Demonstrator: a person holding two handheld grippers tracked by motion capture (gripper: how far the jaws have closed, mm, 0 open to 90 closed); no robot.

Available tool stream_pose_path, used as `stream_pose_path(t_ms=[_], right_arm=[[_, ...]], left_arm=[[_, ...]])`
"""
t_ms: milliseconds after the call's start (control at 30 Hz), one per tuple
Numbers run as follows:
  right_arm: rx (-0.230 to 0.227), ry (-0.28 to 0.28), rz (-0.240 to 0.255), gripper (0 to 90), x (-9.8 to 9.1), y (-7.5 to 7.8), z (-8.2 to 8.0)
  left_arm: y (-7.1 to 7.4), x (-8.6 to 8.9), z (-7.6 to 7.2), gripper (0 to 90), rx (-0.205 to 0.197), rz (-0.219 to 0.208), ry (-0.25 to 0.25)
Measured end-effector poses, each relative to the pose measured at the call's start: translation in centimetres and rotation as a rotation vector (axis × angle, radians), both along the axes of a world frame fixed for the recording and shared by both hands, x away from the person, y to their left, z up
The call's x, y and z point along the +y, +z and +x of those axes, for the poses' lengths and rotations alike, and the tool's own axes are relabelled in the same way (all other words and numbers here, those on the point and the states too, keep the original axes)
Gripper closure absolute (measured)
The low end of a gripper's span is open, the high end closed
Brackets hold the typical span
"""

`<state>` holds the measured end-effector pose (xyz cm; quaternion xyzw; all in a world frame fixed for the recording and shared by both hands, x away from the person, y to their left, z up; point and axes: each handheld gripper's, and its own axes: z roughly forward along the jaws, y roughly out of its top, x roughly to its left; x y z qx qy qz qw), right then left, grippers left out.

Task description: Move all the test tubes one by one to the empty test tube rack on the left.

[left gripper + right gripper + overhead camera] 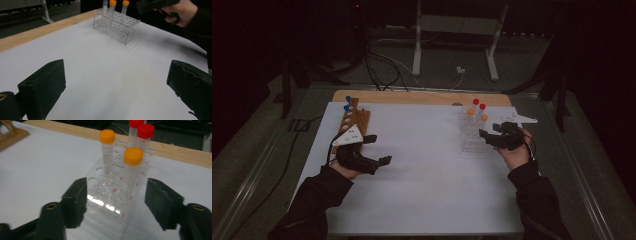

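A clear plastic tube rack [472,132] stands at the right of the white sheet [427,165]. It holds two orange-capped tubes [133,156] and two red-capped tubes [145,131], all upright. My right gripper [116,197] straddles the rack's near end. The rack [110,202] is between its jaws, and a small gap shows at the right-hand pad. From above, the right gripper [488,134] points left at the rack. My left gripper [381,149] hovers over the sheet at the left, wide open, with nothing between its jaws [115,82]. The left gripper view also shows the rack [116,25] farther off.
A brown wooden rack [354,120] with two blue-capped tubes [347,102] stands at the sheet's far left, just behind my left gripper. The wooden table edge [422,97] runs along the back. Cables [382,70] and a metal stand [457,30] lie on the floor beyond.
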<state>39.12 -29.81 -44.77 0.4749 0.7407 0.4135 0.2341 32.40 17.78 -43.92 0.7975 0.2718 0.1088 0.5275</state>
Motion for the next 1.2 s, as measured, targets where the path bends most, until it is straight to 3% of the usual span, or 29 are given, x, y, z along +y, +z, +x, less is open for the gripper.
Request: stream_pose_path(t_ms=[367, 600, 833, 967, 1200], right_arm=[[0.023, -0.046, -0.034, 56.5, 0.4, -1.1, 2.9], [0.026, -0.053, -0.028, 64.6, 0.7, -1.5, 3.5], [0.016, -0.072, -0.065, 74.1, 1.0, -1.5, 3.6], [-0.014, -0.070, -0.063, 74.6, 0.9, -0.5, 3.3], [-0.089, -0.040, -0.090, 74.7, 1.1, 3.5, 2.2]], left_arm=[[-1.1, -0.5, -0.5, 3.0, 0.010, 0.015, -0.012], [-1.3, -0.8, -0.5, 3.0, 0.015, 0.024, -0.025], [-1.4, -0.8, -0.5, 3.0, 0.018, 0.027, -0.027], [-1.4, -0.8, -0.5, 3.0, 0.022, 0.024, -0.030], [-0.8, -1.0, -0.5, 3.0, 0.021, 0.018, -0.042]])
